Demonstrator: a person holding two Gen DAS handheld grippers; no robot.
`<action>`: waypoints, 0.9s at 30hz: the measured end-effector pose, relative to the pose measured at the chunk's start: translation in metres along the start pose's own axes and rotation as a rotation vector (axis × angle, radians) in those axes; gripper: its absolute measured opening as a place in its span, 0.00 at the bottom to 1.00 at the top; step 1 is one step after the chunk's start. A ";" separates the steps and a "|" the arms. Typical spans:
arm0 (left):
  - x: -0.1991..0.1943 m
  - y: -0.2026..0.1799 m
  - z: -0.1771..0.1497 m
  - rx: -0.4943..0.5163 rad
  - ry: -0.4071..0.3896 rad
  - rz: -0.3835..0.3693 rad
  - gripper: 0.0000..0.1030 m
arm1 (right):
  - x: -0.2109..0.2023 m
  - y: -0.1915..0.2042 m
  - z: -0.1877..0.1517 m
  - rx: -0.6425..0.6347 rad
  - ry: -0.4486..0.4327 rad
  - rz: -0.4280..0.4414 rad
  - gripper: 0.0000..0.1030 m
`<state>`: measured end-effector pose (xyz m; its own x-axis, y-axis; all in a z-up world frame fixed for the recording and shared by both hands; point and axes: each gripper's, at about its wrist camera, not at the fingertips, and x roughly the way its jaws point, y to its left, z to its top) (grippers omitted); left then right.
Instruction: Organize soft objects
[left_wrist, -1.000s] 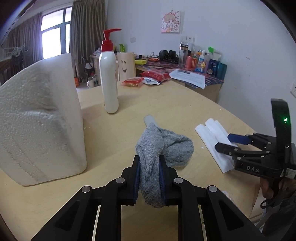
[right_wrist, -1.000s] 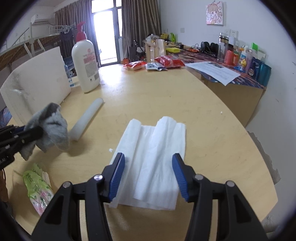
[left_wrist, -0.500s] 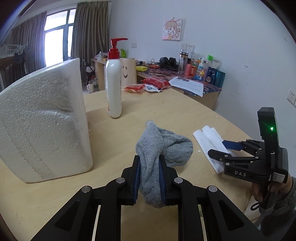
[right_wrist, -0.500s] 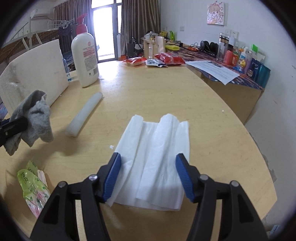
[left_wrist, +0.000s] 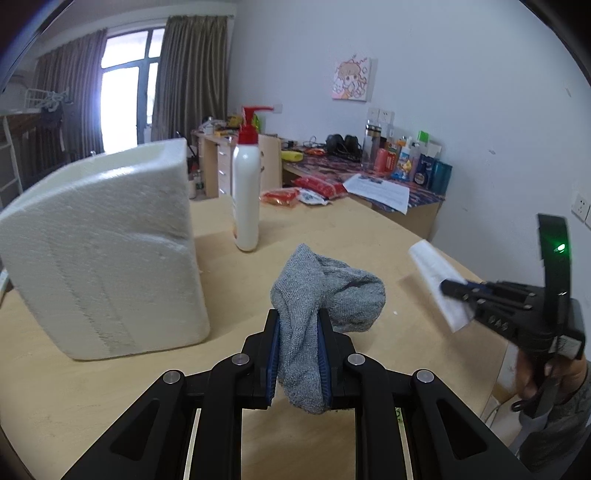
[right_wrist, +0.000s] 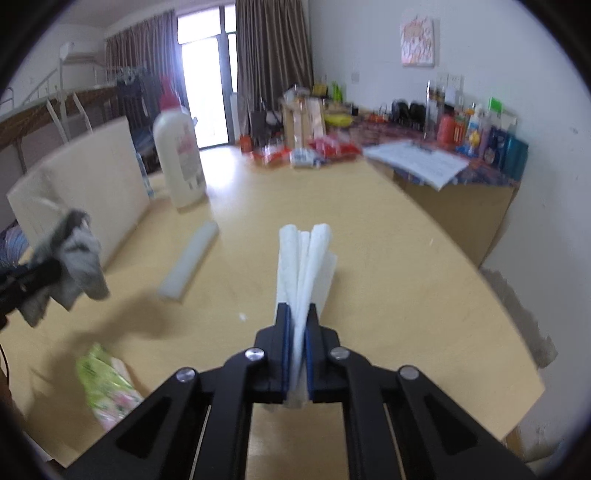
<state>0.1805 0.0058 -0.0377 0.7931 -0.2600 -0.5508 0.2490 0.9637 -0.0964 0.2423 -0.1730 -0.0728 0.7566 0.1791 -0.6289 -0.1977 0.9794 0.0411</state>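
My left gripper (left_wrist: 297, 332) is shut on a grey sock (left_wrist: 325, 295) and holds it above the wooden table (left_wrist: 314, 229). It also shows at the left of the right wrist view, with the sock (right_wrist: 74, 254) hanging from it. My right gripper (right_wrist: 299, 325) is shut on a folded white tissue (right_wrist: 306, 266) and holds it lifted off the table. In the left wrist view the right gripper (left_wrist: 458, 291) is at the right with the tissue (left_wrist: 436, 273) sticking out of it.
A white foam block (left_wrist: 107, 251) stands at the left. A white pump bottle (left_wrist: 245, 195) stands behind it. A white foam tube (right_wrist: 188, 262) lies on the table. A green packet (right_wrist: 107, 387) lies near the front edge. Red snack packs (left_wrist: 295, 192) lie far back.
My right gripper has shut on the white tissue and lifted it off the table. My left gripper has risen a little with the sock.
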 end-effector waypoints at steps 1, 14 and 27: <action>-0.005 0.000 0.001 0.001 -0.011 0.004 0.19 | -0.006 0.001 0.003 -0.004 -0.019 0.000 0.09; -0.073 0.012 0.014 -0.015 -0.186 0.092 0.19 | -0.068 0.018 0.032 -0.011 -0.219 0.049 0.09; -0.108 0.020 0.014 -0.025 -0.264 0.160 0.19 | -0.092 0.043 0.038 -0.054 -0.317 0.121 0.09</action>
<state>0.1078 0.0523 0.0316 0.9390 -0.1084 -0.3264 0.0980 0.9940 -0.0481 0.1880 -0.1433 0.0160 0.8801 0.3220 -0.3489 -0.3242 0.9445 0.0538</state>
